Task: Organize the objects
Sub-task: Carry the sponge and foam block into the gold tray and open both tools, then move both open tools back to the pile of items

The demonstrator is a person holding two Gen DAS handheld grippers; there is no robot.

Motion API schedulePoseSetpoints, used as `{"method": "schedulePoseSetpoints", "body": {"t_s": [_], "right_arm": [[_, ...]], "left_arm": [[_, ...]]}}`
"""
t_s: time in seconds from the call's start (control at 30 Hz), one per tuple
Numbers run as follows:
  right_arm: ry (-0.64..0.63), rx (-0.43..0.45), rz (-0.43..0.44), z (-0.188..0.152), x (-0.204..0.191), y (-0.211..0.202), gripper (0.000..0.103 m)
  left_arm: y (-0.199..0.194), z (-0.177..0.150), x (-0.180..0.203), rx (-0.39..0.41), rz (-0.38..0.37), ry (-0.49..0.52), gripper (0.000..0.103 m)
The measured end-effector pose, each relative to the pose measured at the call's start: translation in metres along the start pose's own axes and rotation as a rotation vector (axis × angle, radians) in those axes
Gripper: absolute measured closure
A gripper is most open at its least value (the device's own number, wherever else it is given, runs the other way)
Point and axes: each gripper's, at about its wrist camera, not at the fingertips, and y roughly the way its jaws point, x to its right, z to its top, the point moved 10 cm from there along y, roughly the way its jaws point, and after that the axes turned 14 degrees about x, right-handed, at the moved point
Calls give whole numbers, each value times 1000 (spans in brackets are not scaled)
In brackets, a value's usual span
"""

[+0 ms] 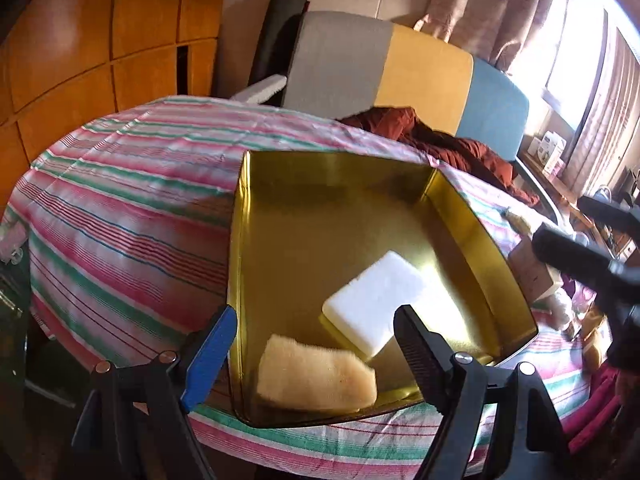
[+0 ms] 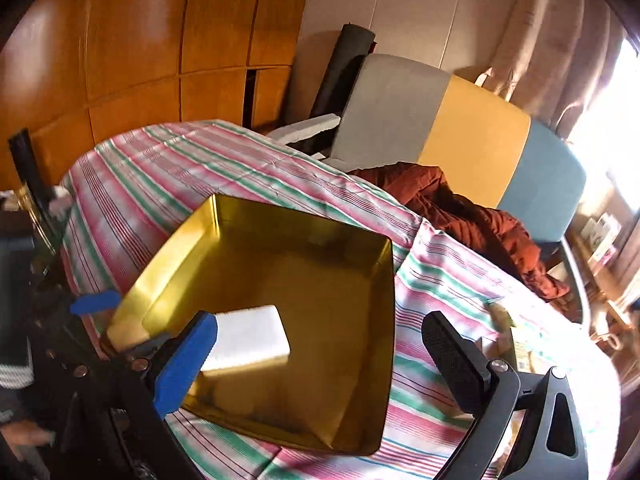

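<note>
My left claw (image 1: 316, 340) and right claw (image 2: 320, 354) both hang released over the gold tin (image 1: 240, 240) on the bench, where the white block (image 1: 374, 300) and tan sponge (image 1: 316, 376) already lie. I'd fetch the next item from the right, lowering squarely.

Home: sofa (image 1: 420, 68), curtains (image 1: 500, 4), tablecloth (image 1: 132, 184)

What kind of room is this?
Probably a living or dining room in someone's home. A table with a striped tablecloth holds a gold tin, a sofa sits behind it, and curtains hang by a sunny window.
</note>
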Motion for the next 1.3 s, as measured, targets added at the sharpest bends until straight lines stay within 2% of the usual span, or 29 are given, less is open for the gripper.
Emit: {"method": "schedulePoseSetpoints", "body": {"t_s": [0.23,0.5,1.3], "right_arm": [[81,12,51,-9,1,-8,0],[101,51,-14,-13,5,-17,0],[162,52,-52,-23,34,-25,0]], "left_arm": [[-18,16,-2,49,28,0,21],[-24,14,3,36,35,5,21],[-34,16,34,37,8,61,21]]}}
